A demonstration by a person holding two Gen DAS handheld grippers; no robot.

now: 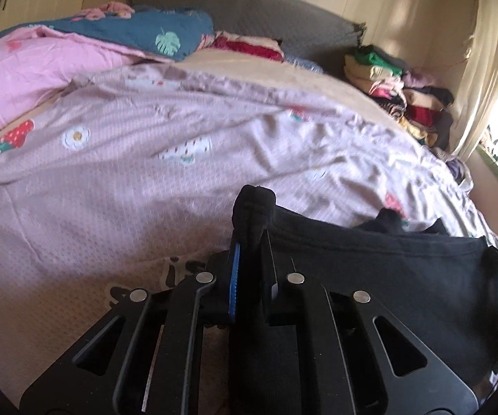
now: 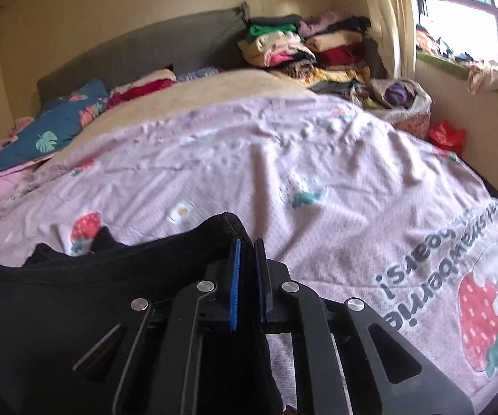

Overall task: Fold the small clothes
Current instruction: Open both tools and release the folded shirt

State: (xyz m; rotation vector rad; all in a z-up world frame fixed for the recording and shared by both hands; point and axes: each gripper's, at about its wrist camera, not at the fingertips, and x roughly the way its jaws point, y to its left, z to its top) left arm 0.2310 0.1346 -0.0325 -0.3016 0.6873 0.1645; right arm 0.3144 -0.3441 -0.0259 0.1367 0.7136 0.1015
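Observation:
A black garment [image 1: 387, 263] hangs stretched between my two grippers above the bed. My left gripper [image 1: 249, 235] is shut on one bunched top corner of it, which sticks up past the fingertips. My right gripper [image 2: 247, 245] is shut on the other top corner of the same black garment [image 2: 75, 294], which spreads to the left in the right wrist view. The cloth drapes down over both gripper bodies and hides what lies under it.
The bed carries a pink strawberry-print sheet [image 1: 145, 180] [image 2: 318, 173]. A pink quilt [image 1: 24, 76] and a blue leaf-print quilt [image 1: 138, 34] lie at the far left. Stacks of folded clothes [image 1: 397, 90] [image 2: 304, 48] stand by the grey headboard [image 1: 249, 10]. A window [image 2: 473, 10] is on the right.

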